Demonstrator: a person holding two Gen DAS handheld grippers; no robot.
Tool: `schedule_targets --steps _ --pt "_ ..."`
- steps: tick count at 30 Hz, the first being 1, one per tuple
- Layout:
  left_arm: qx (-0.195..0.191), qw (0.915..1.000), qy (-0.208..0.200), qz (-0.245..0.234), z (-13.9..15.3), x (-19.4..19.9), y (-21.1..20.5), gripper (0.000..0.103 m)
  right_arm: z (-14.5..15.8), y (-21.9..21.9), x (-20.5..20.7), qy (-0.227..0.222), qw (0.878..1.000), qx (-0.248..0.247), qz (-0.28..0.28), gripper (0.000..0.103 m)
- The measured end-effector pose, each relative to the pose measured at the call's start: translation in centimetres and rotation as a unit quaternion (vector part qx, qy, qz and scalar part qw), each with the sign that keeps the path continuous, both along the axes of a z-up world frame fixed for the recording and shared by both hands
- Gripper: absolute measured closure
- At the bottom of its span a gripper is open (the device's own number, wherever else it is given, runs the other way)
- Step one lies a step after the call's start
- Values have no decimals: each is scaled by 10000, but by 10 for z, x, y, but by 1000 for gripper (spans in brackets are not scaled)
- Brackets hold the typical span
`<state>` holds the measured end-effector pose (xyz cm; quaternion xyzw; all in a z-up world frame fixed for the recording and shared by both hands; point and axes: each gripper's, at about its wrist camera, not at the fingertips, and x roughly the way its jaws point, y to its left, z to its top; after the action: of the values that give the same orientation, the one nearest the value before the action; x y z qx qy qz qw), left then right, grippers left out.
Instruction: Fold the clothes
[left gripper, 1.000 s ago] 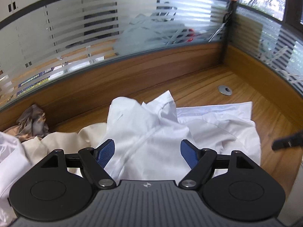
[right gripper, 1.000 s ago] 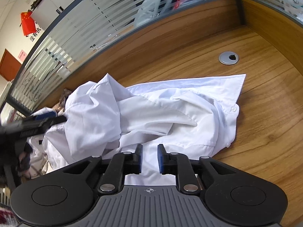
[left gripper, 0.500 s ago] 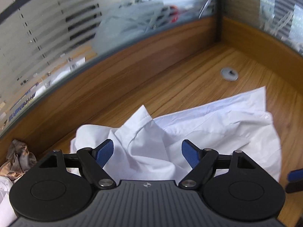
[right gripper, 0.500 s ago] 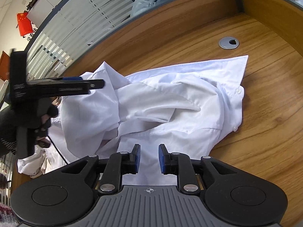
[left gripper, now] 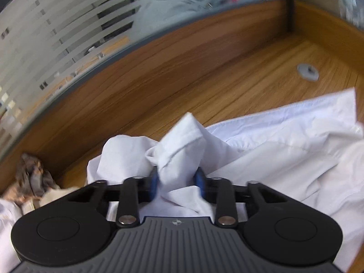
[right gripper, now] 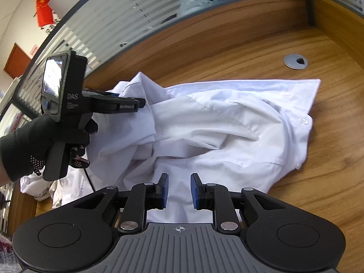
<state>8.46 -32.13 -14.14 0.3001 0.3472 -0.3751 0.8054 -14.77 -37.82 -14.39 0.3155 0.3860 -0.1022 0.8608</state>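
A crumpled white shirt (left gripper: 273, 154) lies on the wooden desk (left gripper: 204, 79). My left gripper (left gripper: 177, 179) is closing its jaws on a raised fold of that shirt, and the blue pads press the cloth from both sides. In the right wrist view the left gripper (right gripper: 136, 103), held by a gloved hand (right gripper: 45, 136), sits at the left end of the shirt (right gripper: 227, 136). My right gripper (right gripper: 179, 191) hovers over the shirt's near edge. Its pads stand a narrow gap apart with nothing pinched between them.
A grey cable grommet (left gripper: 307, 72) is set in the desk beyond the shirt. A crumpled brown-grey cloth (left gripper: 31, 177) and more pale garments (right gripper: 34, 184) lie at the left. Wooden upstands and striped glass partitions close off the far and right sides.
My left gripper came down and forward onto the shirt's raised fold, and its jaws went from wide apart to closed around it. The right gripper has hardly moved.
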Motion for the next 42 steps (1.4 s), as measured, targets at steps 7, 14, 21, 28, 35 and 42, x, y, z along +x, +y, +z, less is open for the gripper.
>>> schedule_targets --steps 7,14,21,28,35,42 --pt "-1003 9843 1269 712 42 41 41 94 7 24 22 -443 9977 -200 471 80" --pt "-1540 9573 2202 1068 69 69 82 94 18 42 65 -924 9875 -720 1055 80" --pt "-1826 9231 3028 1510 71 90 121 94 15 51 108 -907 9685 -1166 2006 81" --pt "-1774 9237 3041 1513 73 97 131 94 9 51 131 -1070 9581 -910 2498 94" --pt "-1567 9261 3086 1506 64 101 130 94 18 67 137 -1168 9282 -1172 3333 91" --pt "-1496 9279 3085 1464 61 102 128 94 8 72 168 -1054 9144 -1246 3705 84"
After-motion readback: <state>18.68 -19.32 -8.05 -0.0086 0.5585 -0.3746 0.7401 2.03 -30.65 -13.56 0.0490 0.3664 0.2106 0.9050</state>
